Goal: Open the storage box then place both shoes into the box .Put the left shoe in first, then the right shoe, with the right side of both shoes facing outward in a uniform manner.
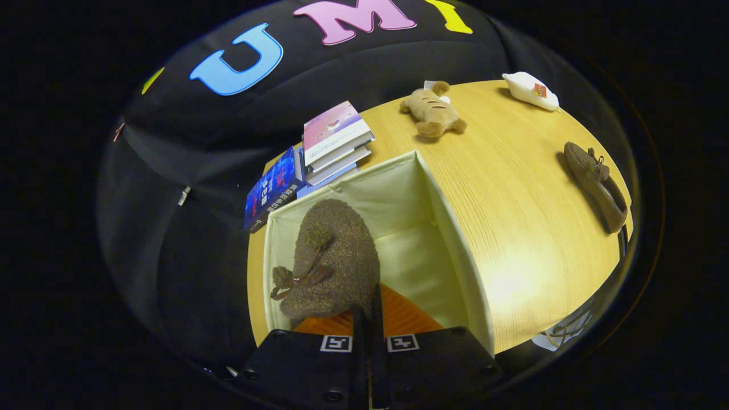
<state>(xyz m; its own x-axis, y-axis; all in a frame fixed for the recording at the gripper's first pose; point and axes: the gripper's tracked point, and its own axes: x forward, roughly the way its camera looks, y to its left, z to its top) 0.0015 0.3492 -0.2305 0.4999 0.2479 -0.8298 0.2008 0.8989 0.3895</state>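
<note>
Right up close, the black two-finger gripper (369, 319) has its fingers drawn almost together, pinching the edge of a fuzzy brown slipper with a bow (333, 259). That slipper hangs over the open mouth of the cream fabric storage box (455, 239), its orange lining just showing at the fingers. Its long axis runs away from the fingers toward the far wall of the box, rounded end farthest off, bow to the left side.

Beyond the box, on the pale wooden table (512, 188), the matching second brown slipper (595, 185) lies well apart to the right, lengthwise along the table's edge. Further back sit a tan plush toy (431, 111), a small white object (531, 90) and a stack of books (324, 154) just behind the box.

To do this well, I'd say lower the held slipper against one wall, keeping it on edge with its right side out, and let go only once it rests, leaving room for its partner alongside.
</note>
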